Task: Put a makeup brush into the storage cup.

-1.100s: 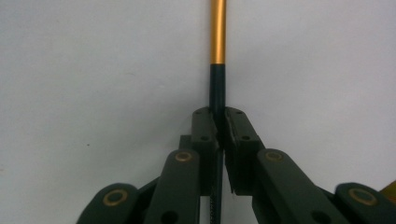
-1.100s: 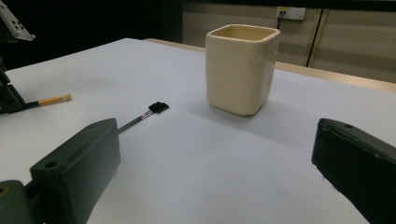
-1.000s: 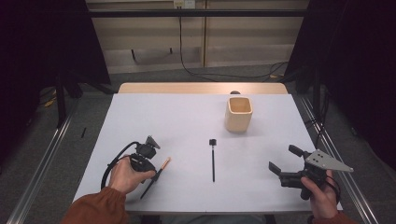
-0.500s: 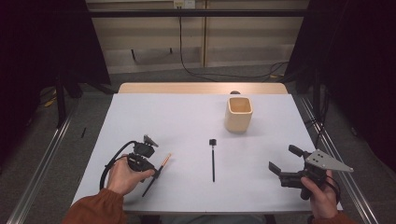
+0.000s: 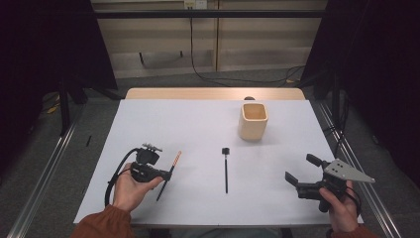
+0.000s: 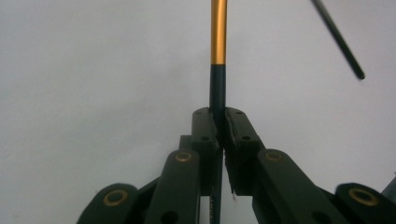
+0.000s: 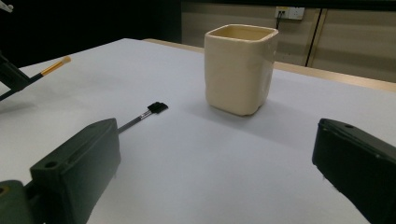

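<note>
My left gripper (image 5: 167, 174) is shut on a thin pen with a dark green shaft and an orange end (image 5: 176, 159), near the table's front left. In the left gripper view the jaws pinch the green shaft (image 6: 217, 100) and the orange part (image 6: 218, 32) runs on ahead. A black stick with a small square head (image 5: 226, 171) lies at mid table and shows again (image 7: 140, 116) in the right gripper view. My right gripper (image 5: 299, 167) stands open at the front right with nothing between its jaws (image 7: 215, 154).
A cream square cup (image 5: 253, 120) stands upright at the back right of the white table top (image 5: 198, 124), ahead of the right gripper (image 7: 239, 67). The black stick's end (image 6: 338, 39) crosses the upper right of the left gripper view.
The left gripper has shifted a little with the pen, whose orange end now reaches farther up the table. The right gripper has stayed put.
</note>
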Demonstrator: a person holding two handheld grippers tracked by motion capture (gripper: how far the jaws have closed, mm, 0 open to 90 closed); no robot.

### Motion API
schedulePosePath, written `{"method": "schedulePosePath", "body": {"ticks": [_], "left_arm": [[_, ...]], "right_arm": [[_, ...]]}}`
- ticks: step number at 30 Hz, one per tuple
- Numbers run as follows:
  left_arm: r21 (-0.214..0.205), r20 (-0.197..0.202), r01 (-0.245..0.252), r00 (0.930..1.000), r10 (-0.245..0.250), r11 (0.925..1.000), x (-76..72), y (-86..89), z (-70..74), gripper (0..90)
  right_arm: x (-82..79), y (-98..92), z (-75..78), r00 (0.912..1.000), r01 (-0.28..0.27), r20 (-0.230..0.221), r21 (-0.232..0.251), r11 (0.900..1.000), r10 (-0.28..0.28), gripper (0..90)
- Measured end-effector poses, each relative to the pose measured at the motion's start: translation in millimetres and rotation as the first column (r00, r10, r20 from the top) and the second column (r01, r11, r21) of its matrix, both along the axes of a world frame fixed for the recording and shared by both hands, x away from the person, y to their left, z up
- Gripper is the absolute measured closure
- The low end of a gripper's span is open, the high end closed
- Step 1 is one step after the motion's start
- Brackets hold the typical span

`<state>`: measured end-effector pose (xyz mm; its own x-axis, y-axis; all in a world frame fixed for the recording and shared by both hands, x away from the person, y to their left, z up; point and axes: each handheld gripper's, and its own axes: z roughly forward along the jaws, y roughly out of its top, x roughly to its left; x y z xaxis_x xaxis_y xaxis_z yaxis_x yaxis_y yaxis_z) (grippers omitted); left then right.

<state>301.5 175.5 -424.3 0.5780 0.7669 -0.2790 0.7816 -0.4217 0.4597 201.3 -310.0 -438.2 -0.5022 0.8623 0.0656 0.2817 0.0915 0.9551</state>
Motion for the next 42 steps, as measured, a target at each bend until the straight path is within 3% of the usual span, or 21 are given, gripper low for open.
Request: {"method": "schedulePosePath", "body": {"ticks": [3, 5, 8, 13, 17, 18, 20, 21, 22, 23, 24, 26, 27, 28, 29, 30, 32, 38, 40, 41, 42], "left_arm": [[-0.057, 0.041, 0.000, 0.9991, 0.003, 0.9984, -4.0, 1.6, 2.0, 83.5], [-0.068, 0.055, -0.001, 0.9985, 0.005, 0.9977, -5.3, 1.8, 2.8, 83.4], [-0.129, 0.103, 0.002, 0.9946, 0.011, 0.9917, -9.0, 4.1, 6.2, 83.5], [-0.171, 0.147, 0.009, 0.9890, 0.017, 0.9852, -12.4, 4.3, 7.9, 83.5], [-0.215, 0.213, 0.024, 0.9769, 0.023, 0.9764, -15.6, 4.6, 12.4, 83.5], [-0.215, 0.213, 0.024, 0.9769, 0.023, 0.9764, -15.6, 4.6, 12.4, 83.5], [-0.243, 0.250, 0.031, 0.9676, 0.032, 0.9694, -16.9, 5.5, 15.0, 83.5], [-0.243, 0.250, 0.031, 0.9676, 0.032, 0.9694, -16.9, 5.5, 15.0, 83.5], [-0.250, 0.267, 0.037, 0.9631, 0.032, 0.9675, -17.3, 5.9, 15.7, 83.4], [-0.260, 0.298, 0.041, 0.9536, 0.040, 0.9648, -18.6, 6.2, 17.0, 83.5], [-0.260, 0.298, 0.041, 0.9536, 0.040, 0.9648, -18.6, 6.2, 17.0, 83.5], [-0.283, 0.340, 0.050, 0.9390, 0.051, 0.9579, -20.1, 5.6, 17.6, 83.4], [-0.283, 0.340, 0.050, 0.9390, 0.051, 0.9579, -20.1, 5.6, 17.6, 83.5], [-0.281, 0.354, 0.055, 0.9338, 0.051, 0.9581, -20.5, 5.5, 17.9, 83.4], [-0.307, 0.380, 0.064, 0.9232, 0.060, 0.9495, -20.9, 5.8, 17.9, 83.4], [-0.307, 0.380, 0.064, 0.9232, 0.060, 0.9495, -20.9, 5.8, 17.9, 83.5], [-0.324, 0.417, 0.071, 0.9061, 0.075, 0.9435, -21.8, 6.7, 18.2, 83.4], [-0.363, 0.484, 0.084, 0.8680, 0.111, 0.9278, -23.7, 10.6, 20.2, 83.4], [-0.366, 0.503, 0.085, 0.8558, 0.121, 0.9266, -24.2, 11.4, 20.9, 83.4], [-0.381, 0.525, 0.087, 0.8395, 0.138, 0.9206, -25.4, 12.0, 22.2, 83.4], [-0.390, 0.536, 0.085, 0.8308, 0.150, 0.9171, -26.1, 12.3, 22.9, 83.5]], "right_arm": [[-0.1, 0.1, 0.1, 1.0000, 0.000, 0.001, 0.000, 1.0000, 0.000, 0.1], [0.0, 0.2, 0.1, 1.0000, 0.000, 0.000, 0.000, 1.0000, 0.000, 0.1], [-0.2, 0.2, 0.2, 1.0000, 0.000, 0.001, 0.001, 1.0000, 0.000, 0.1], [-0.2, 0.0, 0.2, 1.0000, -0.003, 0.003, -0.001, 1.0000, 0.003, 0.1], [-0.2, 0.2, 0.3, 1.0000, -0.003, 0.003, 0.000, 1.0000, 0.003, 0.1], [-0.2, 0.2, 0.3, 1.0000, -0.002, 0.004, 0.000, 1.0000, 0.002, 0.1], [-0.3, 0.1, 0.3, 1.0000, -0.002, 0.005, 0.001, 1.0000, 0.002, 0.1], [-0.3, 0.2, 0.3, 1.0000, -0.003, 0.005, 0.001, 1.0000, 0.003, 0.1], [-0.3, 0.3, 0.3, 1.0000, -0.004, 0.006, 0.001, 1.0000, 0.004, 0.1], [-0.3, 0.6, 0.3, 1.0000, -0.003, 0.006, 0.004, 1.0000, 0.002, 0.1], [-0.3, 0.6, 0.3, 1.0000, -0.003, 0.006, 0.004, 1.0000, 0.002, 0.1], [0.0, 0.3, 0.1, 1.0000, -0.004, 0.004, 0.003, 1.0000, 0.003, 0.1], [0.0, 0.3, 0.1, 1.0000, -0.004, 0.004, 0.003, 1.0000, 0.003, 0.1], [0.0, 0.4, 0.1, 1.0000, -0.004, 0.004, 0.003, 1.0000, 0.003, 0.2], [-0.1, 0.4, 0.2, 1.0000, -0.005, 0.005, 0.002, 1.0000, 0.005, 0.2], [-0.2, 0.5, 0.2, 1.0000, -0.005, 0.005, 0.002, 1.0000, 0.005, 0.2], [-0.4, 0.7, 0.3, 1.0000, -0.004, 0.005, 0.006, 1.0000, 0.004, 0.2], [0.0, 0.5, 0.1, 1.0000, -0.006, 0.004, 0.004, 1.0000, 0.006, 0.2], [0.1, 0.5, 0.0, 1.0000, -0.007, 0.004, 0.003, 1.0000, 0.007, 0.2], [0.1, 0.6, 0.1, 1.0000, -0.008, 0.006, 0.004, 1.0000, 0.008, 0.2], [0.0, 0.7, 0.1, 1.0000, -0.007, 0.005, 0.005, 1.0000, 0.007, 0.2]]}}
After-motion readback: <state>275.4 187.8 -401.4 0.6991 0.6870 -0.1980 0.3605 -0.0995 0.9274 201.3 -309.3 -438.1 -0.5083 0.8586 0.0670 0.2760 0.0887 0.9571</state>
